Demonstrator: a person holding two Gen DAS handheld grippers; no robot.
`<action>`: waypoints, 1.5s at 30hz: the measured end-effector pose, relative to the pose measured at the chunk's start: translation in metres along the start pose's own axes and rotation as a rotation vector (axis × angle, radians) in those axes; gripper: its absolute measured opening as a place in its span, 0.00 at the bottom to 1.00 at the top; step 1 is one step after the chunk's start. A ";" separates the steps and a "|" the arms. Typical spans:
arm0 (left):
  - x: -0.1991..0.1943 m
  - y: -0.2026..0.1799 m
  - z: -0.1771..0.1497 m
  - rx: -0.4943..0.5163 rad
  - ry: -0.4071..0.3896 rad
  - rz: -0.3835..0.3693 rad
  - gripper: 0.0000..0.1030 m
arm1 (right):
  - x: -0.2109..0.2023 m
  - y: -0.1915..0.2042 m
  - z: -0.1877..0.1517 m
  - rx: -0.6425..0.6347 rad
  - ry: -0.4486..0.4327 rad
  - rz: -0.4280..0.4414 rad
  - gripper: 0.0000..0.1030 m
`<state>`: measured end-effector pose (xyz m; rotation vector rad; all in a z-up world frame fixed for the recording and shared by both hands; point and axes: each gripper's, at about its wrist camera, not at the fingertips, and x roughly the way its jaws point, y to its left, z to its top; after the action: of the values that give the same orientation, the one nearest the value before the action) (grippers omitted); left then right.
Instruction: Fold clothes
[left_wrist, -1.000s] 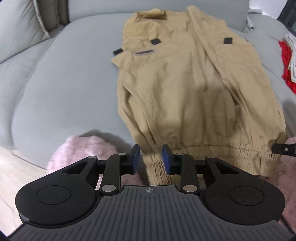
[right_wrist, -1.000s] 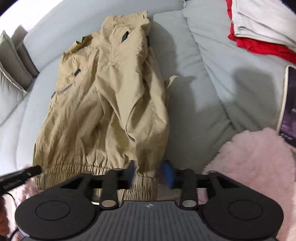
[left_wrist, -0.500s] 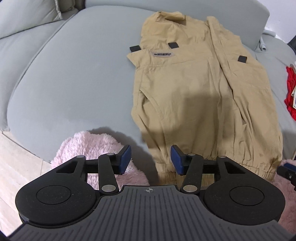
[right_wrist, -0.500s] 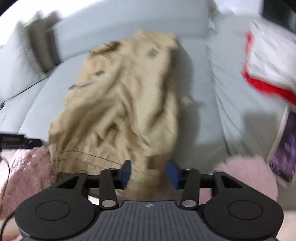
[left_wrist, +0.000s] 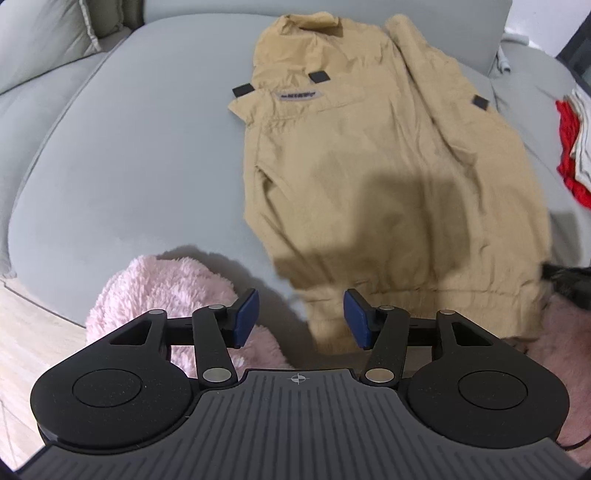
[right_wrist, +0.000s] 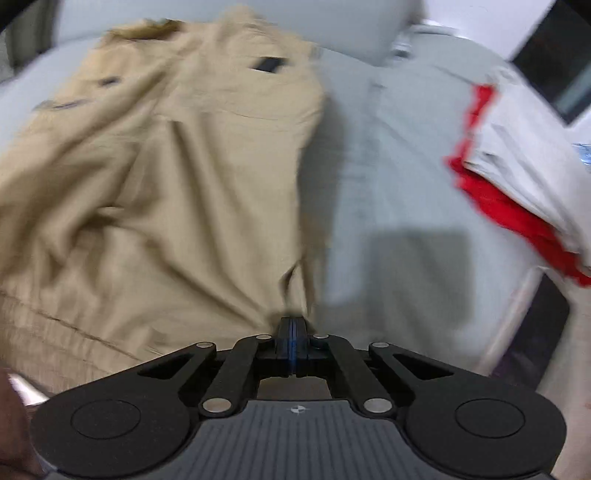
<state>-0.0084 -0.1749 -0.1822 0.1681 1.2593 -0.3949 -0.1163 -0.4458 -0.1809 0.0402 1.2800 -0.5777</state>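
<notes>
Clothes: one tan jacket (left_wrist: 388, 184), perhaps two folded garments (right_wrist: 517, 177).

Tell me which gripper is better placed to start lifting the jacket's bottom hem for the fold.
Probably the right gripper: it is shut at the tan jacket hem's corner. The left gripper is opening, its pads clear of the hem between them.

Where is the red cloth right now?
The red cloth lies on the grey sofa, right of the tan jacket, under a folded white garment.
</notes>
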 end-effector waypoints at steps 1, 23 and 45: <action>0.001 0.002 -0.001 -0.008 0.002 0.001 0.57 | 0.001 -0.015 -0.001 0.046 0.030 0.002 0.01; 0.001 0.007 -0.005 -0.041 0.024 0.005 0.57 | -0.010 -0.047 0.027 0.252 -0.098 0.209 0.02; 0.061 -0.014 -0.014 -0.153 0.099 -0.239 0.63 | -0.032 -0.053 -0.020 0.462 0.089 0.512 0.44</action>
<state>-0.0113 -0.1951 -0.2431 -0.0950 1.4066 -0.4979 -0.1619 -0.4721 -0.1429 0.7621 1.1384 -0.4161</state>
